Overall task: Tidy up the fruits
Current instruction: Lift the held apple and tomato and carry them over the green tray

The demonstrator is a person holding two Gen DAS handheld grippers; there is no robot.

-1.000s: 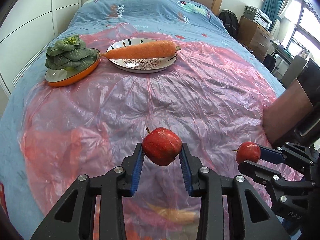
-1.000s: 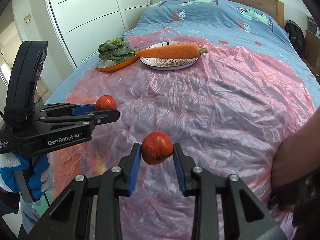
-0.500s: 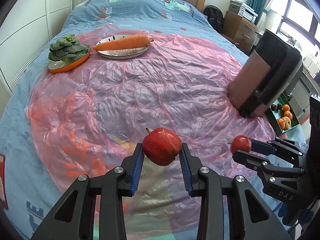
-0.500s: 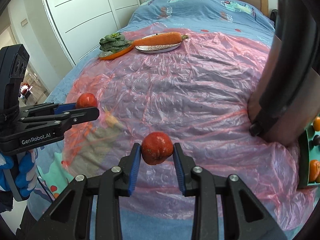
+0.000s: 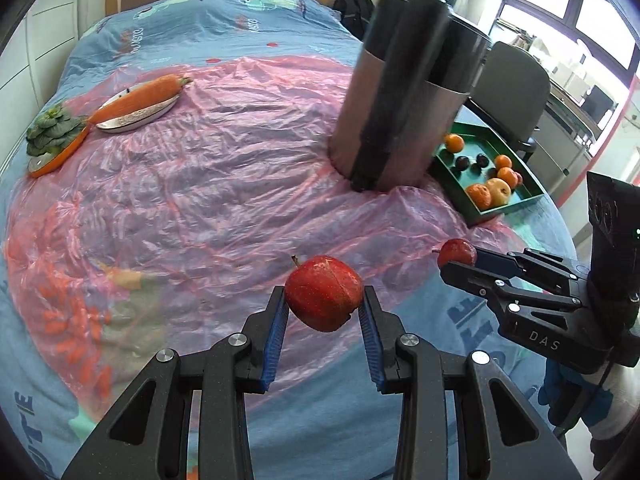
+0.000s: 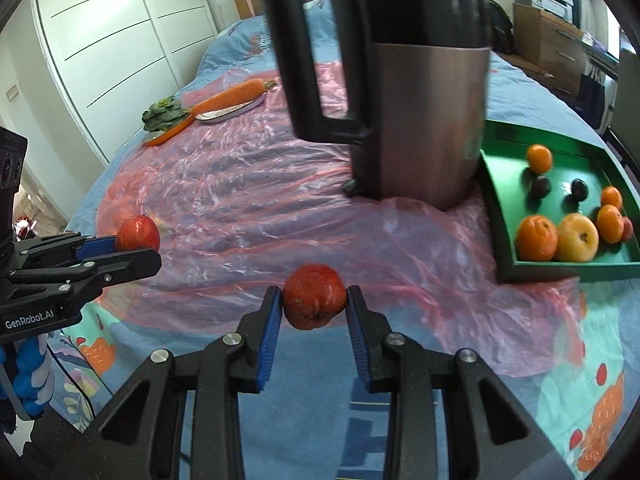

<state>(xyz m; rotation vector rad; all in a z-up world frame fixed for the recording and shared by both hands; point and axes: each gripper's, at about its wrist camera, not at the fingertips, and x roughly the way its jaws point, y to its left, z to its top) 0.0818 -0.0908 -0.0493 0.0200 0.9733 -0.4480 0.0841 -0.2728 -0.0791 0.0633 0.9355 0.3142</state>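
The work surface is a bed (image 5: 224,12) with a blue printed cover, a wooden headboard at its far end and white panelled wardrobe doors (image 6: 116,40) along one side. A crinkled, translucent pink plastic sheet (image 5: 224,168) lies over most of the cover.

On the sheet stands a tall metal kettle (image 6: 432,120) with brushed steel walls and a black moulded handle. Just beside it sits a green rectangular tray (image 6: 500,216) holding smooth oranges, dark plums and a yellowish round fruit. At the far end, a carrot (image 5: 140,94) lies across a shallow patterned plate (image 5: 132,120); next to it, leafy greens (image 5: 54,136) rest on an orange-rimmed dish.

The left gripper (image 5: 323,312) is clamped on a large red apple (image 5: 324,298), glossy and speckled, held clear above the bed. The right gripper (image 6: 314,312) is closed on a smaller red apple (image 6: 315,301), dull-skinned, also held aloft, near the tray's front corner. Both pairs of pads are blue and ribbed.
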